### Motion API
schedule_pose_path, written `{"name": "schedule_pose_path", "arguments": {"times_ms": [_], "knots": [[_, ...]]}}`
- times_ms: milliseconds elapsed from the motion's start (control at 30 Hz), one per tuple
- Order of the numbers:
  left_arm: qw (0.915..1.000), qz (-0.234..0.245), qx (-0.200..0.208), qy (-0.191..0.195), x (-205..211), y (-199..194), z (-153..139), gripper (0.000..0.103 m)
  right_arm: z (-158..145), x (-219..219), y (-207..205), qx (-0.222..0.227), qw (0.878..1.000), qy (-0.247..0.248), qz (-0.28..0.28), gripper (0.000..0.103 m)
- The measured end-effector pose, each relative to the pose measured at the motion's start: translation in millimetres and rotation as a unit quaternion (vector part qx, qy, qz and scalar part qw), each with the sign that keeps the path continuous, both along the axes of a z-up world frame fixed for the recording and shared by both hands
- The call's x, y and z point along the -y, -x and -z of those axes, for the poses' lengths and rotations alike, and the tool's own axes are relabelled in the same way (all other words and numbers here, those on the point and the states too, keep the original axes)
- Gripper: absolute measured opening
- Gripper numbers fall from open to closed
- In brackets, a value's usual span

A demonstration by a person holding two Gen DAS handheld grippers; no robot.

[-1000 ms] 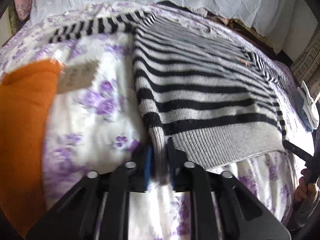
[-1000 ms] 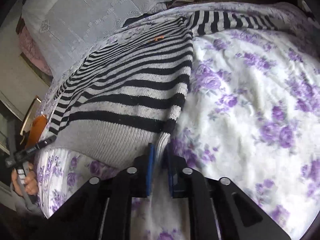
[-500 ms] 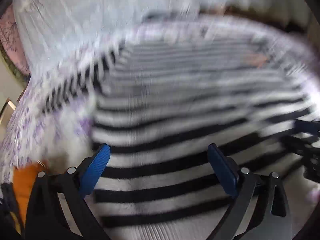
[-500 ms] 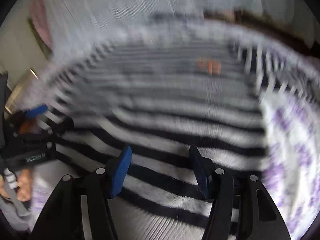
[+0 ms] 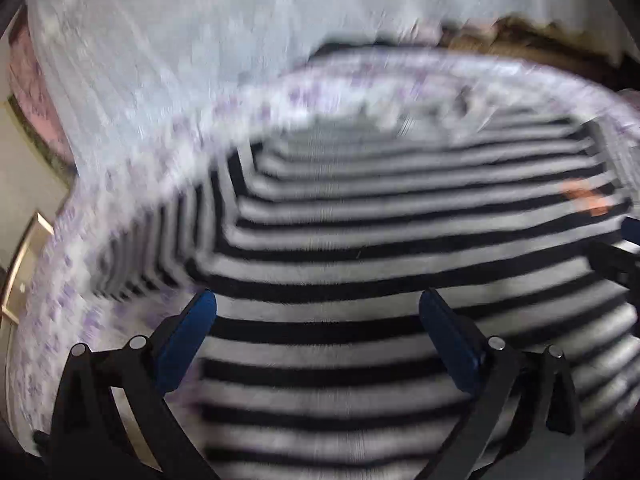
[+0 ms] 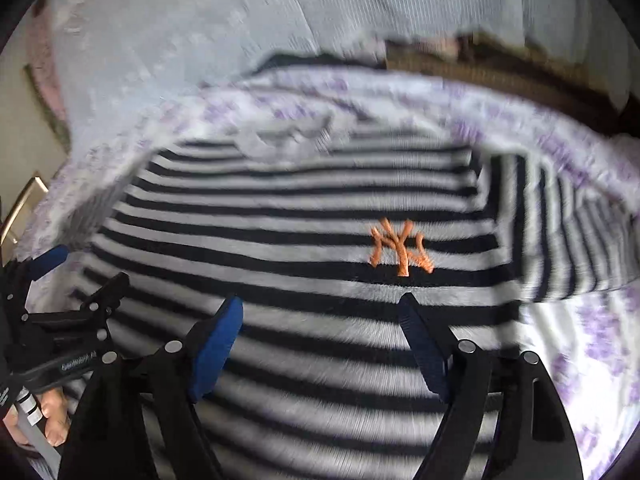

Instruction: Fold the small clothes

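Note:
A black-and-white striped sweater (image 5: 380, 248) (image 6: 304, 240) lies flat on the bed, with an orange logo (image 6: 400, 246) on its chest. Its left sleeve (image 5: 160, 240) runs off to the side in the left wrist view, and the other sleeve (image 6: 560, 224) shows at the right of the right wrist view. My left gripper (image 5: 318, 300) hovers over the striped body, jaws wide open, nothing between them. My right gripper (image 6: 322, 308) hangs over the body just below the logo, jaws still opening and empty. The left gripper (image 6: 60, 288) also shows at the left edge there.
A purple-flowered bedsheet (image 6: 592, 340) (image 5: 80, 300) covers the bed. A pale lace cloth (image 5: 200, 40) hangs behind the bed. A wooden edge (image 5: 24, 264) shows at far left. A hand (image 6: 48, 420) holds the left gripper's handle.
Both grippers let go of the sweater's hem corners and opened wide. Both moved inward and forward over the sweater's body, so the views now face its chest and shoulders.

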State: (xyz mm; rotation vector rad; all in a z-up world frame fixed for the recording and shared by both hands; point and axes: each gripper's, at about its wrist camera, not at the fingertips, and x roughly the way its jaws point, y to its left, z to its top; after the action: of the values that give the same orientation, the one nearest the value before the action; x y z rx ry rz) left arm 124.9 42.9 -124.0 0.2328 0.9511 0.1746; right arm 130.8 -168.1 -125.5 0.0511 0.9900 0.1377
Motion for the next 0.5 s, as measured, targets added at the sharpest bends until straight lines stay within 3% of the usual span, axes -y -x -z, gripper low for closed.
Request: {"name": "schedule_pose_path", "arguments": {"times_ms": [33, 67, 133, 300, 433, 500], "knots": [[0.9997, -0.008, -0.020, 0.010, -8, -9, 19, 0.099, 13, 1, 1, 0.008, 1.000, 0.000, -0.008, 0.084], [0.9984, -0.008, 0.007, 0.056, -20, -7, 28, 0.099, 14, 0, 5, 0.029, 0.999, -0.005, -0.025, 0.093], [0.9971, -0.007, 0.006, 0.075, -26, -7, 18, 0.099, 4, 0, 8, 0.031, 0.999, -0.009, -0.029, 0.098], [0.9984, 0.016, 0.033, 0.042, -12, -17, -15, 0.099, -41, 1, -6, 0.112, 0.993, 0.039, -0.014, 0.098], [0.9987, 0.010, 0.040, -0.030, -2, -58, -17, 0.099, -34, 19, -49, 0.099, 0.992, 0.071, 0.025, 0.098], [0.9992, -0.009, 0.018, -0.036, -8, -86, -2, 0.099, -6, 30, -79, 0.062, 0.994, 0.079, 0.045, 0.100]]}}
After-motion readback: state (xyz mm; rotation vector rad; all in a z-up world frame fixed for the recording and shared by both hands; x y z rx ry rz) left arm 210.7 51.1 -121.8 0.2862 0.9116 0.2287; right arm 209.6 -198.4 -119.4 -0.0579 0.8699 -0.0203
